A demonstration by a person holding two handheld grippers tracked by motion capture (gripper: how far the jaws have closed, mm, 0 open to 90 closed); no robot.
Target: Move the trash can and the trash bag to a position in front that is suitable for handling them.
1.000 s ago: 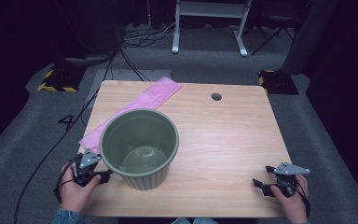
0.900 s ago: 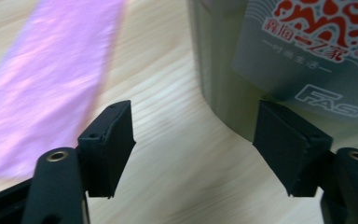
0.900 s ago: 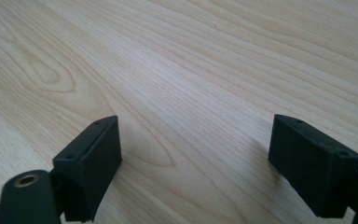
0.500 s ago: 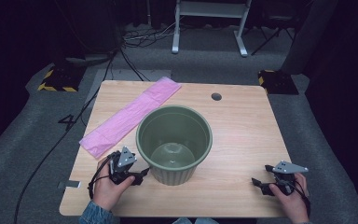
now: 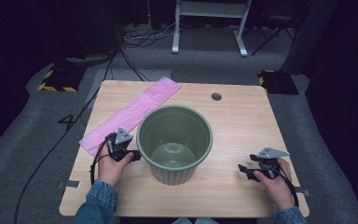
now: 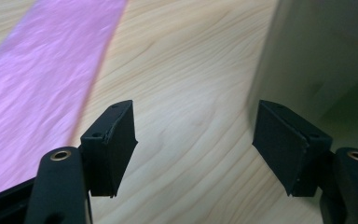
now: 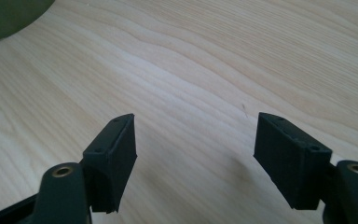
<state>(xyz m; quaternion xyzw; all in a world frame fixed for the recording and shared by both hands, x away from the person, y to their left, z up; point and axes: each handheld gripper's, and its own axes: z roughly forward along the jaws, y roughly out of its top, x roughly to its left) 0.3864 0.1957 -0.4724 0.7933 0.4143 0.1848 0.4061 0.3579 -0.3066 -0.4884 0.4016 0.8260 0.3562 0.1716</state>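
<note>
Risk: green pot (image 5: 175, 142), mid-counter (image 5: 242, 135), gets shoved rather than gripped. Left hand-held gripper (image 5: 131, 154) sits at its 9 o'clock, one jaw against or just off the wall (hard to tell), so a push slides or tips it. Pink cloth (image 5: 130, 114) at 10 o'clock could snag. Left jaws apart, empty. Right hand-held gripper (image 5: 243, 170) at 4 o'clock, well apart, jaws just closing partway on nothing, low over the wood.
</note>
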